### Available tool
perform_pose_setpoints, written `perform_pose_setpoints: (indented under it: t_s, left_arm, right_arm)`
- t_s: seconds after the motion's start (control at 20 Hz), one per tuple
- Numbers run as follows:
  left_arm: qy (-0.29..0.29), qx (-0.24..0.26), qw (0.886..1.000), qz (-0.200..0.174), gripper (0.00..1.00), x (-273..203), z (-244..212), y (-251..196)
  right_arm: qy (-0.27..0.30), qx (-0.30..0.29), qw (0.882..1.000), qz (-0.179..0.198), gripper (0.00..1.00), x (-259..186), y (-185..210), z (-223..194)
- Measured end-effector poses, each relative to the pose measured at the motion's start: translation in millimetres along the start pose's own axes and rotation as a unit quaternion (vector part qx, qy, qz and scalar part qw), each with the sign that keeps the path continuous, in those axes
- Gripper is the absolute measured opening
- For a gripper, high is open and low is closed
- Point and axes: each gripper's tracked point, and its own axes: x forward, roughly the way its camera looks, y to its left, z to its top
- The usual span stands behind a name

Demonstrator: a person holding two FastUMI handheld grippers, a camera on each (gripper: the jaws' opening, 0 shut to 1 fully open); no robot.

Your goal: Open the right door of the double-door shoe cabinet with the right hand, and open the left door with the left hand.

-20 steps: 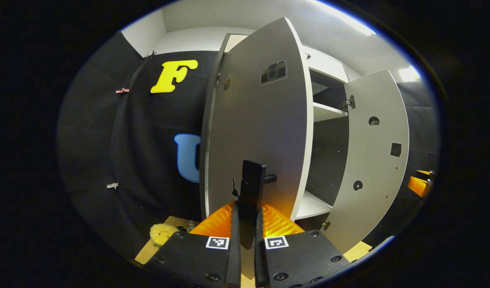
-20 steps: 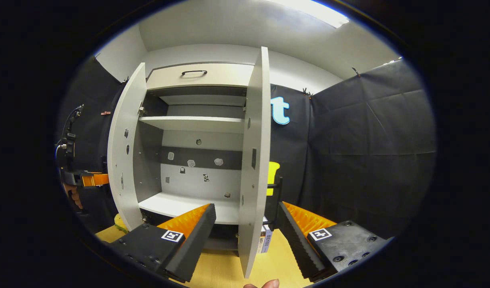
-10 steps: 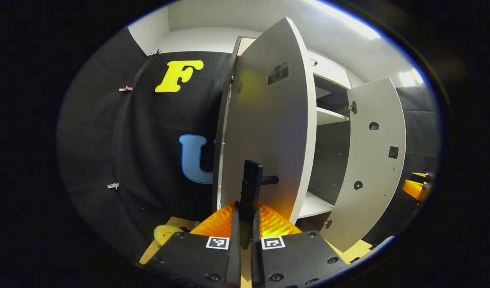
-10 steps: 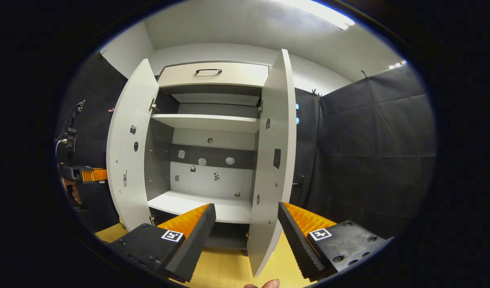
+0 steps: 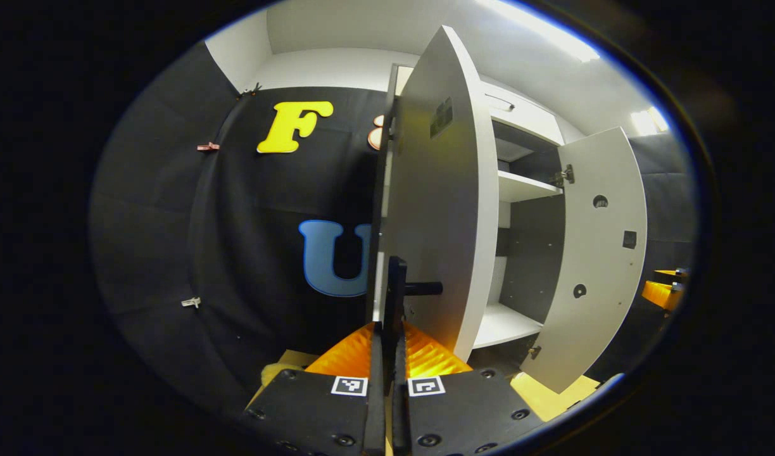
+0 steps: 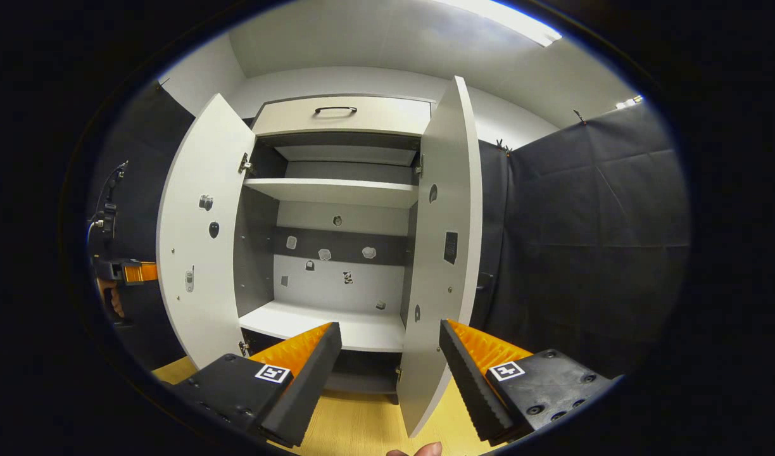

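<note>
With both doors [image 6: 201, 228] swung wide, left gripper [image 5: 387, 335] clamps handle [image 5: 397, 288]; right gripper [image 6: 390, 354] agape.

Black blocky bodies are seen on the left gripper [image 5: 387, 329] and the right gripper [image 6: 390, 345]. Each half is marked with a small square black-and-white tag and fastened with round dark screws; ridged faces line the inner sides.

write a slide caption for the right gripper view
Right gripper, jaws open, faces the shoe cabinet with both doors swung wide.
</note>
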Motion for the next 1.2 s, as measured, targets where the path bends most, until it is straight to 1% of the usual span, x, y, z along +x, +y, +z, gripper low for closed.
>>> perform_pose_setpoints:
  t_s: [0.05, 0.1, 0.15, 0.2, 0.25, 0.5, 0.65, 0.9, 0.95, 1.0, 1.05, 1.2]
  left_arm:
    - [-0.001, -0.001, 1.000, 0.011, 0.08, -1, 0, 10]
    - [0.002, -0.004, 1.000, 0.017, 0.08, -4, 0, 19]
    - [0.003, -0.018, 1.000, 0.002, 0.05, -4, 0, 14]
    - [0.003, -0.034, 0.999, -0.012, 0.05, -7, 0, 9]
    - [0.004, -0.042, 0.999, -0.013, 0.07, -7, 0, 10]
    - [0.005, 0.000, 1.000, 0.011, 0.06, -16, 0, 12]
    - [0.002, 0.020, 0.999, 0.031, 0.06, -27, -1, 13]
    - [-0.012, 0.022, 0.998, 0.055, 0.08, -52, 6, 9]
    - [-0.016, 0.023, 0.998, 0.058, 0.06, -57, 9, 7]
    - [-0.018, 0.025, 0.998, 0.056, 0.12, -61, 11, 4]
    - [-0.021, 0.027, 0.998, 0.058, 0.16, -66, 13, 1]
    - [-0.025, 0.031, 0.998, 0.051, 0.48, -77, 17, -16]
  right_arm:
    - [0.000, 0.000, 1.000, 0.000, 0.96, 1, 1, 0]
    - [0.002, 0.000, 1.000, 0.000, 0.98, 1, 1, -1]
    - [0.005, -0.002, 1.000, 0.000, 0.96, 2, 1, -3]
    - [0.006, -0.004, 1.000, 0.001, 0.96, 0, 2, -4]
    - [0.006, -0.004, 1.000, 0.003, 0.98, -2, 2, -4]
    - [0.013, 0.007, 1.000, 0.012, 0.98, -2, 7, -7]
    - [0.020, 0.022, 0.999, 0.017, 0.98, -5, 6, -9]
    - [0.012, 0.037, 0.999, 0.019, 0.98, -8, 4, -5]
    - [0.012, 0.037, 0.999, 0.020, 1.00, -8, 5, -5]
    - [0.012, 0.037, 0.999, 0.022, 0.98, -8, 6, -5]
    - [0.011, 0.037, 0.999, 0.025, 0.98, -8, 7, -5]
    - [0.008, 0.034, 0.999, 0.030, 0.98, -9, 11, -3]
